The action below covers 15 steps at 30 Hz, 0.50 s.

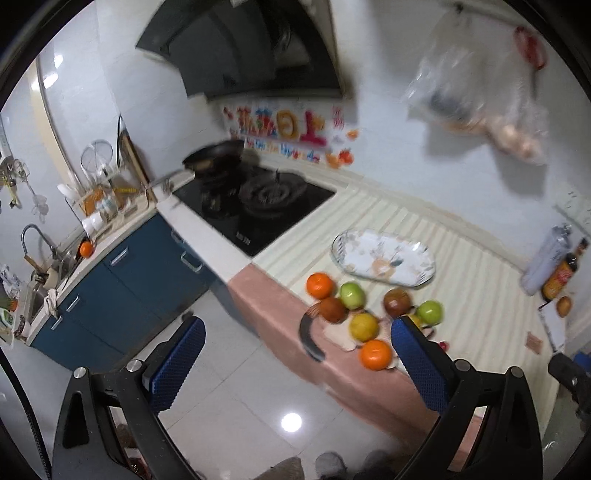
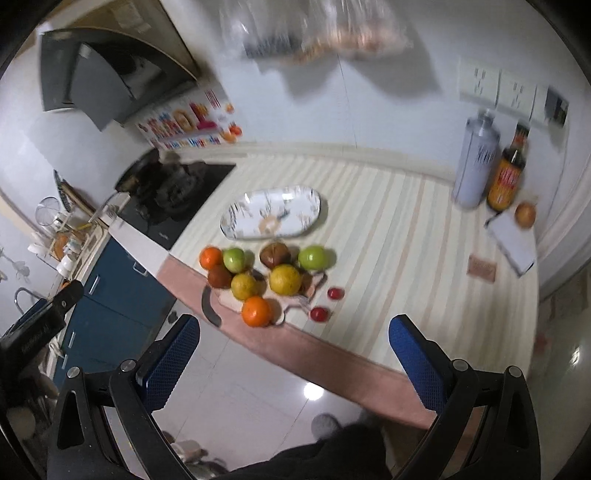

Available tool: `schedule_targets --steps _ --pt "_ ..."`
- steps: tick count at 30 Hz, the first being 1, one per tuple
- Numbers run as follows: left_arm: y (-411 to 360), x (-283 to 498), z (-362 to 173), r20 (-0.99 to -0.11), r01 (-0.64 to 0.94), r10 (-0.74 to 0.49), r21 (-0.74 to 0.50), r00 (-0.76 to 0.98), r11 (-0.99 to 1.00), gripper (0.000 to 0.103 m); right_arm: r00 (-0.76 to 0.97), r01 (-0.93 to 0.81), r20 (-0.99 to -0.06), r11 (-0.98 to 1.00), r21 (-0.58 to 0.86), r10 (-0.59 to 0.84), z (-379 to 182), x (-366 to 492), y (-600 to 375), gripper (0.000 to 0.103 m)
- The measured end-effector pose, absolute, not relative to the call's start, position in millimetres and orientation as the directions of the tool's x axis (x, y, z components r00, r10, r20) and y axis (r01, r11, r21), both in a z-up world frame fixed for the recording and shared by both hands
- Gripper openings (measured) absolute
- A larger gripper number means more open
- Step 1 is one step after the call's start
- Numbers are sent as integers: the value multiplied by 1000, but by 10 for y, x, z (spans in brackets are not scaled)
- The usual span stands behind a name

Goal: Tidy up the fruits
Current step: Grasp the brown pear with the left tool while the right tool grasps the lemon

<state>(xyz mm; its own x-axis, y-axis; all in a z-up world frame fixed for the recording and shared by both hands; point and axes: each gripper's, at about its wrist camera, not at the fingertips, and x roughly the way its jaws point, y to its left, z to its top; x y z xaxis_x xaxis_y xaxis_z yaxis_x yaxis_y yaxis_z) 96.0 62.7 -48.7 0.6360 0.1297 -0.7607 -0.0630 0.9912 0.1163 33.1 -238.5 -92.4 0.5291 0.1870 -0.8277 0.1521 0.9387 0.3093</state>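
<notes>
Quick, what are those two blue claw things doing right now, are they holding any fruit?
Left gripper: jaws wide open, holding nothing.
Right gripper: jaws wide open, holding nothing.

Hanging plastic bag (image 2: pixel 314 29) blurred, cut by top edge — contents unclear; left finger (image 1: pixel 417 354) hides fruit.

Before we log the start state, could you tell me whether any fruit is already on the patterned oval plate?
No, the oval plate holds no fruit; the oranges, apples and other fruit sit on the striped counter in front of it.
</notes>
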Motion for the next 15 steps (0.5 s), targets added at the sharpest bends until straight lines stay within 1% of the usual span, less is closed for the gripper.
schedule_targets --steps 4,6,8,12,13,15 --pt "802 1362 -885 -833 -73 117 92 540 993 103 460 153 -861 935 319 218 -1403 702 -2274 102" --pt "877 1628 -1144 -878 -80 89 58 471 995 103 425 147 -873 934 327 239 -1649 923 -2209 99" --pt "937 1867 -1383 -910 -92 71 36 408 995 103 372 147 -890 930 336 263 -1950 1201 -2130 94" --pt "1028 2326 -1894 -956 -143 31 -11 293 990 102 285 146 -909 924 354 303 -2496 1736 -2032 85" --pt "1043 2450 -2029 -966 -156 14 -27 258 987 102 255 150 -914 921 361 316 -2666 1887 -2011 83" --pt "1050 2663 -2292 -982 -183 -25 -60 187 981 97 218 158 -919 918 365 328 -2905 2098 -1992 82"
